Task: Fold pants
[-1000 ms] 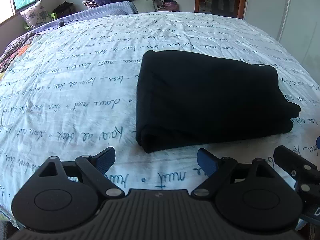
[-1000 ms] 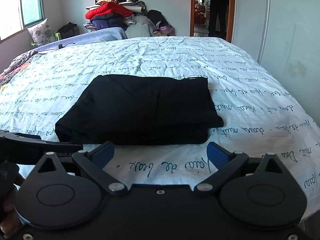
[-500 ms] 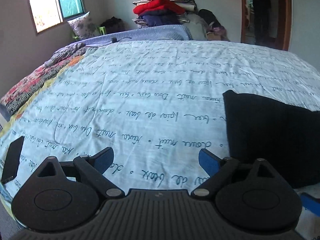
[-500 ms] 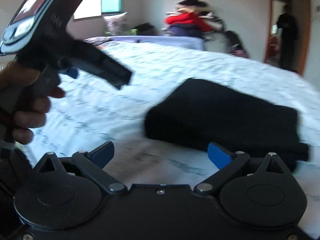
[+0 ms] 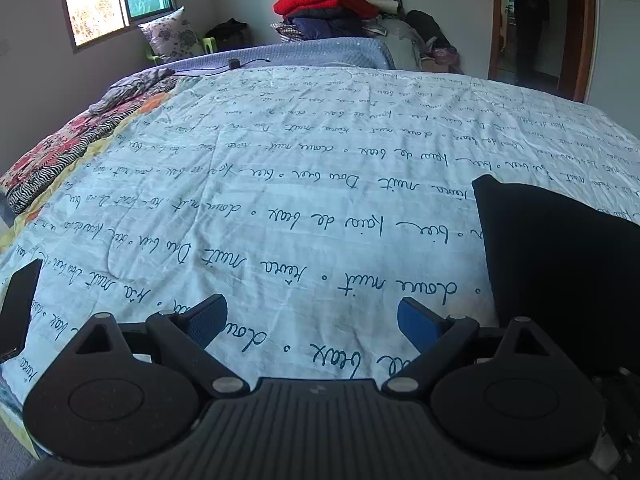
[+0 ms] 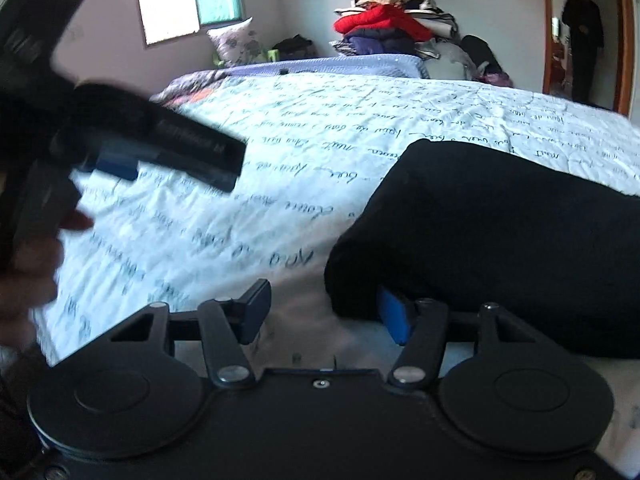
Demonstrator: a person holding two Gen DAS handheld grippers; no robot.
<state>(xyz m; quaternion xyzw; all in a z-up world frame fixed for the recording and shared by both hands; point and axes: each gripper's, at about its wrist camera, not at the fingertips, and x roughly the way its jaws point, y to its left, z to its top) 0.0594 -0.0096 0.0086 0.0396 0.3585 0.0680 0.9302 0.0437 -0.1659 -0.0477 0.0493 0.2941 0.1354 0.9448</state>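
Lying folded: pants (image 5: 560, 272) at bedspread (image 5: 280, 200) right | both grippers' jaws spread, empty

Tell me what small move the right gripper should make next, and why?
Probably draw the right gripper back a little and leave it open. The pants already lie as a compact folded stack on the bed, and its right finger sits against the stack's near edge, holding nothing. The left gripper is open over bare sheet.

Two low wrist views across the bed (image 5: 280, 184).
Both face the far clothes pile (image 5: 332, 8); the right, seemingly blurred, sits nearest the pants (image 6: 500, 240).
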